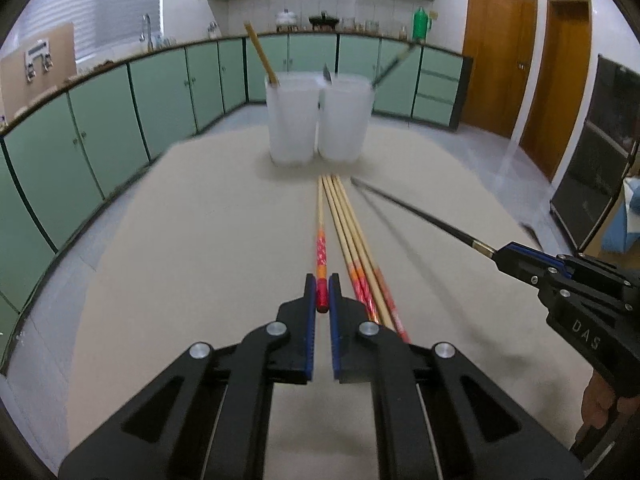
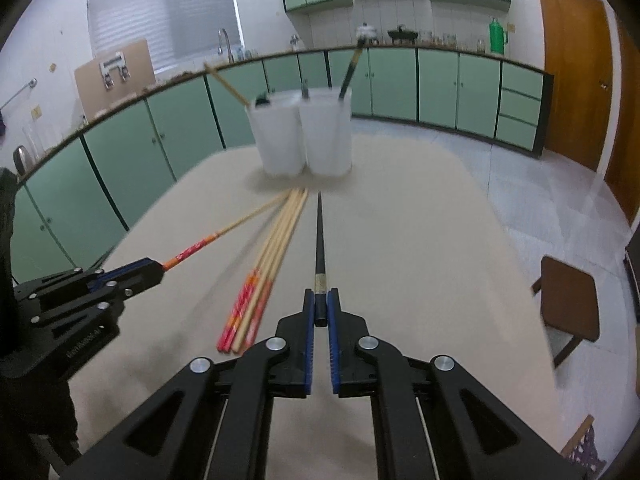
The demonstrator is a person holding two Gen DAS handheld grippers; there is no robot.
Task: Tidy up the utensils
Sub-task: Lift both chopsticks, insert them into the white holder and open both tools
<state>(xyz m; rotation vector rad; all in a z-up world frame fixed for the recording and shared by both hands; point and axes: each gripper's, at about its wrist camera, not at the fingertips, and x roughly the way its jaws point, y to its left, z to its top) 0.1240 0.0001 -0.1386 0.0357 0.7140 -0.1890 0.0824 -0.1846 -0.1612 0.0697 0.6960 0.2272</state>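
left gripper (image 1: 322, 294) clamps bamboo chopstick (image 1: 320, 216) | right gripper (image 2: 321, 304) clamps black chopstick (image 2: 319, 236) | risk: end-held sticks pivot, missing the 2 cups (image 1: 294, 120)

We see a red-ended bamboo chopstick (image 1: 320, 236) and a black chopstick (image 2: 320, 240), each raised at its thick end; three bamboo chopsticks (image 2: 276, 248) lie on the table before two white cups (image 2: 304, 136).
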